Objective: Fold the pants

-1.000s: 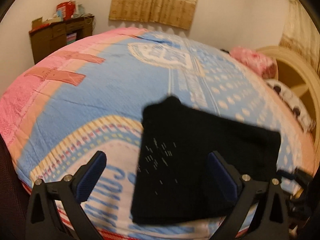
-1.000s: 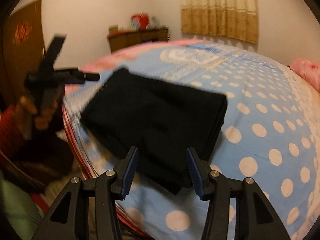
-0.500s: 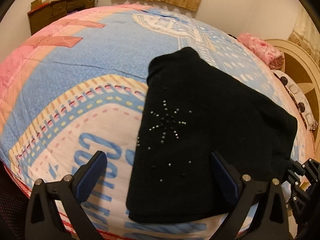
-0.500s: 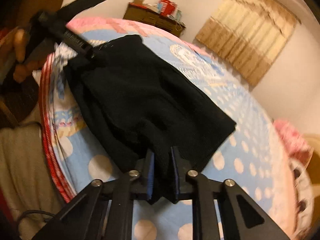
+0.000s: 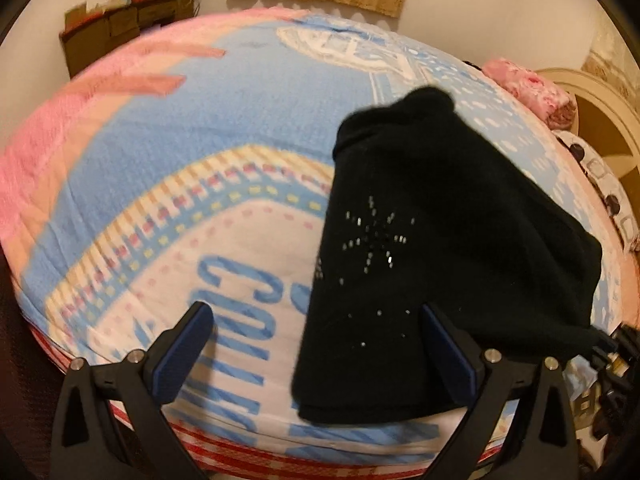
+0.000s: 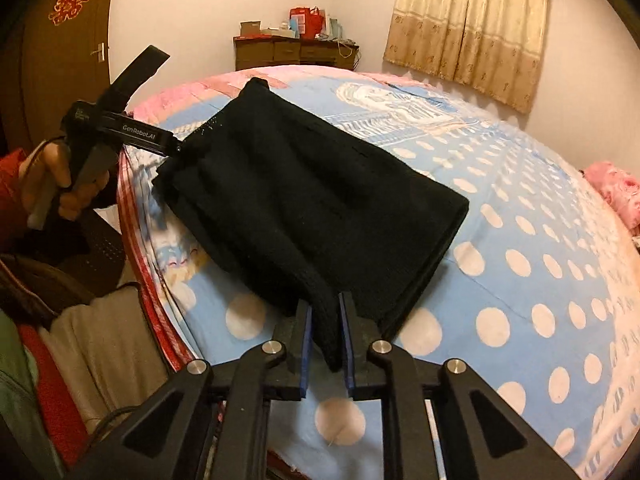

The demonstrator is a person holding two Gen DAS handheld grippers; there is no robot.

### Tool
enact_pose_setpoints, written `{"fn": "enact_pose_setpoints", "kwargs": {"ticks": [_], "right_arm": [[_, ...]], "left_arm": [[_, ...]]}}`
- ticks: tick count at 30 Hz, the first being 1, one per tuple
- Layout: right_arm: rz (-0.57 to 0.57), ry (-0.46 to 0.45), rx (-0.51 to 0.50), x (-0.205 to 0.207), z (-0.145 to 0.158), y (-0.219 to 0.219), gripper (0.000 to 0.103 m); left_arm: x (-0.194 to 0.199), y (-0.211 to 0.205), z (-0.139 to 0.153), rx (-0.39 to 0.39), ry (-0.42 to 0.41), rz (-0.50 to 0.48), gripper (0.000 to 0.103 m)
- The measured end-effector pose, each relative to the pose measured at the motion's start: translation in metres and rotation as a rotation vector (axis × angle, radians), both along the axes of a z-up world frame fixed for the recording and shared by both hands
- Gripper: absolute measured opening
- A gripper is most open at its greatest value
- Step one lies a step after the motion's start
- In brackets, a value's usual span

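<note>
The black folded pants (image 5: 420, 260) lie on the blue, pink and white bedspread (image 5: 160, 152) near the bed's front edge, a rhinestone star on top. My left gripper (image 5: 316, 340) hangs wide open just above their near left edge, one finger over the cloth and one over the bedspread. In the right wrist view the pants (image 6: 312, 192) run away from my right gripper (image 6: 326, 332). Its pads pinch a bunched fold at the near corner, and the jaws are opening slightly with the cloth still between them. The left gripper (image 6: 176, 146), held by a hand (image 6: 64, 184), sits at the far left corner.
A wooden dresser (image 6: 296, 52) with boxes stands against the far wall, beside tan curtains (image 6: 472, 20). A pink pillow (image 5: 528, 88) and a curved headboard (image 5: 596, 120) are at the right. Piled clothes (image 6: 92, 340) lie off the bed's edge, and a brown door (image 6: 60, 60) is behind.
My right gripper went from half open around the pants' corner to pinched on a fold of it, and its wrist rolled. My left gripper sank closer to the pants, still wide open.
</note>
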State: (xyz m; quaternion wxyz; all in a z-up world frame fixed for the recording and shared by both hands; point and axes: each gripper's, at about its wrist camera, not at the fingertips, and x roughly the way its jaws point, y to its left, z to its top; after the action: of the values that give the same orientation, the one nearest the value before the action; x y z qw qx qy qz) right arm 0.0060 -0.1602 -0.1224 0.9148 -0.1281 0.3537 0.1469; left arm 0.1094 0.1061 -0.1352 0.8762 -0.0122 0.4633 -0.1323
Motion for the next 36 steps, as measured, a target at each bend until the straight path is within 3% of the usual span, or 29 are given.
{"fn": "enact_pose_setpoints", "kwargs": {"ticks": [1, 3, 5, 8, 10, 13, 17, 19, 21, 25, 28, 31, 32, 36], "right_arm": [[0.0, 0.005, -0.001, 0.0, 0.005, -0.001, 0.023], [-0.018, -0.01, 0.013, -0.003, 0.016, -0.006, 0.047], [-0.045, -0.05, 0.071, -0.004, 0.026, -0.014, 0.054], [-0.103, -0.127, 0.262, 0.002, 0.046, -0.03, 0.055], [-0.134, -0.148, 0.333, 0.021, 0.049, -0.031, 0.055], [-0.126, -0.157, 0.354, 0.052, 0.042, -0.02, 0.055], [-0.171, -0.076, 0.35, 0.092, 0.012, -0.019, 0.055], [-0.17, -0.122, 0.347, 0.095, 0.01, -0.021, 0.055], [-0.182, -0.118, 0.324, 0.102, 0.01, -0.021, 0.055], [-0.177, -0.125, 0.308, 0.117, 0.004, -0.026, 0.055], [-0.179, -0.096, 0.499, 0.107, 0.017, -0.053, 0.055], [-0.277, -0.158, 0.703, 0.072, 0.029, -0.09, 0.063], [-0.312, -0.164, 0.745, 0.06, 0.029, -0.102, 0.068], [-0.387, -0.083, 0.894, 0.037, 0.01, -0.13, 0.068]], "left_arm": [[-0.001, 0.0, 0.006, 0.019, -0.019, -0.001, 0.103], [-0.002, 0.004, 0.024, 0.017, -0.068, 0.0, 0.103], [-0.002, 0.007, 0.043, -0.02, -0.119, 0.001, 0.103], [0.008, -0.002, 0.066, -0.036, -0.198, -0.006, 0.103], [0.022, -0.019, 0.073, -0.001, -0.233, -0.018, 0.103], [0.045, -0.039, 0.068, 0.016, -0.253, -0.038, 0.103], [0.083, -0.052, 0.031, 0.075, -0.139, 0.029, 0.103], [0.093, -0.049, 0.016, 0.053, -0.083, 0.058, 0.103], [0.096, -0.037, 0.007, -0.034, -0.058, 0.085, 0.103], [0.096, -0.039, 0.008, -0.005, -0.069, 0.061, 0.103], [0.09, -0.027, 0.023, -0.079, -0.048, 0.052, 0.103], [0.07, -0.006, 0.046, -0.163, -0.121, 0.049, 0.103], [0.064, 0.0, 0.05, -0.169, -0.144, 0.055, 0.103], [0.051, 0.011, 0.044, -0.12, -0.171, 0.08, 0.103]]}}
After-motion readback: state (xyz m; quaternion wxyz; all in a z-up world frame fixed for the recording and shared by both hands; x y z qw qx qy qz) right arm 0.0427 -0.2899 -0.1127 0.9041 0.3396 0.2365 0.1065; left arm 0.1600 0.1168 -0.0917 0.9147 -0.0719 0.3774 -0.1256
